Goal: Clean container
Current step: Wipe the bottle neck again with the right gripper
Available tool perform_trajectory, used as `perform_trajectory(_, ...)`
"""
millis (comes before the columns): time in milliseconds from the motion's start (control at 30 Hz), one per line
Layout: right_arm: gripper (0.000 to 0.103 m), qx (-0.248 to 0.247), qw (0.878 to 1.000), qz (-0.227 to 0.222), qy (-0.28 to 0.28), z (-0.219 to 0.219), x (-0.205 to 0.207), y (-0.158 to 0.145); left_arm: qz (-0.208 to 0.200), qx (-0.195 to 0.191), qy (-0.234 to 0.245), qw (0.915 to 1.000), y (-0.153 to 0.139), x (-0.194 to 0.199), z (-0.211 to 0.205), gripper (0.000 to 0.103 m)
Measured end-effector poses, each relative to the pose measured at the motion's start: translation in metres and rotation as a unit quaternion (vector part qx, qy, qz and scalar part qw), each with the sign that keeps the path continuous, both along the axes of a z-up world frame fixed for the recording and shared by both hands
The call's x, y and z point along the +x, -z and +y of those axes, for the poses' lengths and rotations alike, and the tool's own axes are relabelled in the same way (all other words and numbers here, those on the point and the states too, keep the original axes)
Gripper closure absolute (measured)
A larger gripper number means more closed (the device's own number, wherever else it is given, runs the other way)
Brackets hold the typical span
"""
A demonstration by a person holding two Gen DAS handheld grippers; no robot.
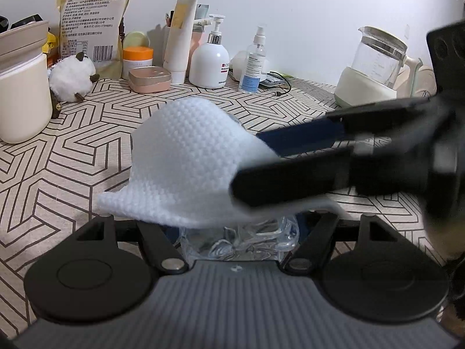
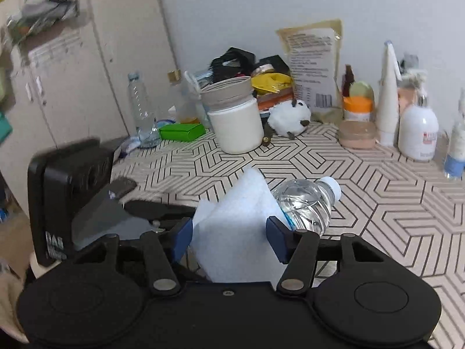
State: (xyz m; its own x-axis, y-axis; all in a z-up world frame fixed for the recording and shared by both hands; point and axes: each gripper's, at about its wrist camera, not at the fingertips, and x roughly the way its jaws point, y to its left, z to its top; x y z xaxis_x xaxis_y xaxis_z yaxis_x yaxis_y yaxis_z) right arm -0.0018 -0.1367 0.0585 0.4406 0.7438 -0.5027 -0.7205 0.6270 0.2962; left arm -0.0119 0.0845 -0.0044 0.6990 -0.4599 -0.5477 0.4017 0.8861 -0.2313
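Between the right gripper's (image 2: 229, 240) blue jaws a white cloth (image 2: 232, 232) is clamped against a clear water bottle (image 2: 308, 200). The bottle's base is gripped by the closed left gripper (image 1: 235, 242), its cap pointing toward 1 o'clock above the patterned desk (image 2: 377, 203).

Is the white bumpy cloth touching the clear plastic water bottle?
Touching. In the right wrist view the white bumpy cloth wraps against the clear plastic water bottle.

Two wrist fisheyes, both low and close over the patterned table (image 1: 87, 151).

The left wrist view faces the back wall (image 1: 290, 5), the right gripper (image 1: 247, 168) crossing in from its right; the right wrist view faces the table's corner and cupboard doors (image 2: 72, 87). Both share the white cloth (image 1: 186, 157), clear bottle (image 2: 305, 200), printed pouch (image 1: 93, 20) and cream canister (image 2: 235, 125).
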Motion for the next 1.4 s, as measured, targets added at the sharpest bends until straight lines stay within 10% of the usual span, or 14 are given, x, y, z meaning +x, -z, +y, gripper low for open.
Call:
perform_trajectory(133,0.022,0.061,0.996,0.038,0.052,-0.022,0.002,-0.013,0.000,-0.002,0.000,1.0000,0.001,-0.001,0.006,0.032)
perform_trajectory(333,0.022,0.128,0.968,0.188,0.106,-0.054,0.008,0.016,0.001,-0.003,0.000,1.0000,0.002,0.002,0.005,0.032)
perform_trajectory(567,0.047,0.116,0.957,0.238,0.115,-0.038,0.027,0.037,0.001,-0.006,0.003,1.0000,0.002,0.000,0.006,0.033)
perform_trajectory(1400,0.045,-0.022,0.989,0.087,0.115,0.011,0.033,0.008,0.004,-0.020,-0.004,0.9998,-0.005,-0.003,-0.015,0.032)
